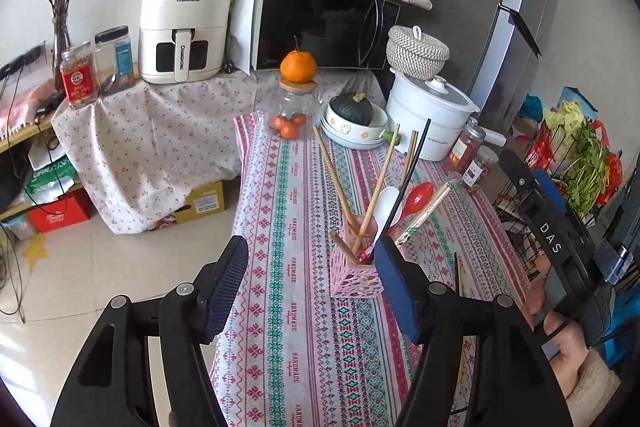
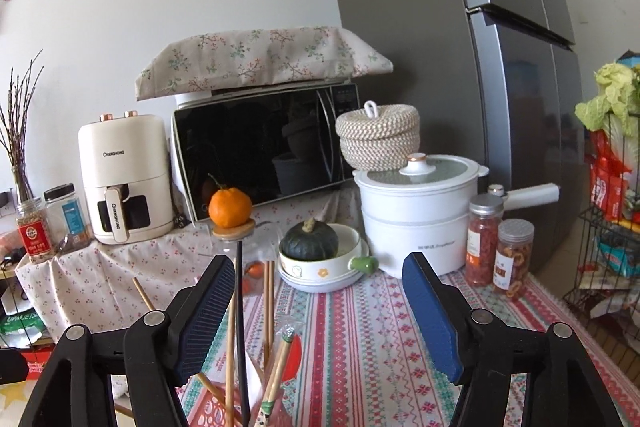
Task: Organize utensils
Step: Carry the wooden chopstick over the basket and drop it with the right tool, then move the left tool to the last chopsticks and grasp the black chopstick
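A pink lattice utensil holder [image 1: 354, 277] stands on the patterned tablecloth [image 1: 304, 327]. It holds several wooden chopsticks [image 1: 334, 179], a black chopstick [image 1: 414, 163], a white spoon [image 1: 386, 203], a red spoon [image 1: 418, 197] and wrapped chopsticks [image 1: 428, 211]. My left gripper [image 1: 312, 263] is open and empty, just in front of the holder. My right gripper [image 2: 318, 275] is open and empty, above the holder's right side; the black chopstick [image 2: 240, 311] and wooden chopsticks [image 2: 269, 303] rise by its left finger. The right gripper's body [image 1: 556, 243] shows in the left wrist view. One black chopstick [image 1: 457, 273] lies on the cloth.
At the table's far end are a white pot [image 2: 416, 219], a bowl with a dark squash [image 2: 310, 241], a glass jar topped by an orange [image 1: 298, 67], and two spice jars [image 2: 500, 247]. A microwave [image 2: 264, 155], air fryer [image 2: 124, 179], fridge [image 2: 500, 47] and vegetable rack [image 1: 572, 167] stand around.
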Tool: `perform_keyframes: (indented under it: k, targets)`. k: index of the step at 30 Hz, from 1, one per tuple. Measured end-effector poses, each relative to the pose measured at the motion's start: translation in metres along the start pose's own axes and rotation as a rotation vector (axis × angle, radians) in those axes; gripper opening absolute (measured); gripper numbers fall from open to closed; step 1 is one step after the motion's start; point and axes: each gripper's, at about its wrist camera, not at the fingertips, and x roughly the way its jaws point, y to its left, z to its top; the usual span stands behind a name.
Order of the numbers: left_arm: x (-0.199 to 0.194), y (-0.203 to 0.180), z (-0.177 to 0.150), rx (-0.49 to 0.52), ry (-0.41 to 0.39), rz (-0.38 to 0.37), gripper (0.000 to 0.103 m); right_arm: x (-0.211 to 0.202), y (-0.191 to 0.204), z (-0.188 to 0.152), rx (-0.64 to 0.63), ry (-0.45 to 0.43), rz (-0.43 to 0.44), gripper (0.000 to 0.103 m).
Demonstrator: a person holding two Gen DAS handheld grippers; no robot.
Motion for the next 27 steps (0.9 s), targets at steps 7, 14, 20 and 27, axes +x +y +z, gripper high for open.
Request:
perform_keyframes:
  k: [7, 14, 20, 27]
  targets:
    - [-0.004, -0.036, -0.013, 0.082, 0.0, -0.031, 0.082, 0.002, -0.033, 0.004, -0.078, 0.252, -0.017, 0.089]
    - [0.009, -0.066, -0.026, 0.127, 0.059, -0.065, 0.085, -0.008, -0.081, -0.013, -0.055, 0.37, -0.075, 0.092]
    - [0.031, -0.094, -0.041, 0.176, 0.131, -0.07, 0.086, 0.005, -0.115, -0.031, 0.004, 0.53, -0.139, 0.094]
    - [0.076, -0.125, -0.063, 0.242, 0.268, -0.075, 0.087, 0.033, -0.141, -0.077, -0.017, 0.804, -0.171, 0.094]
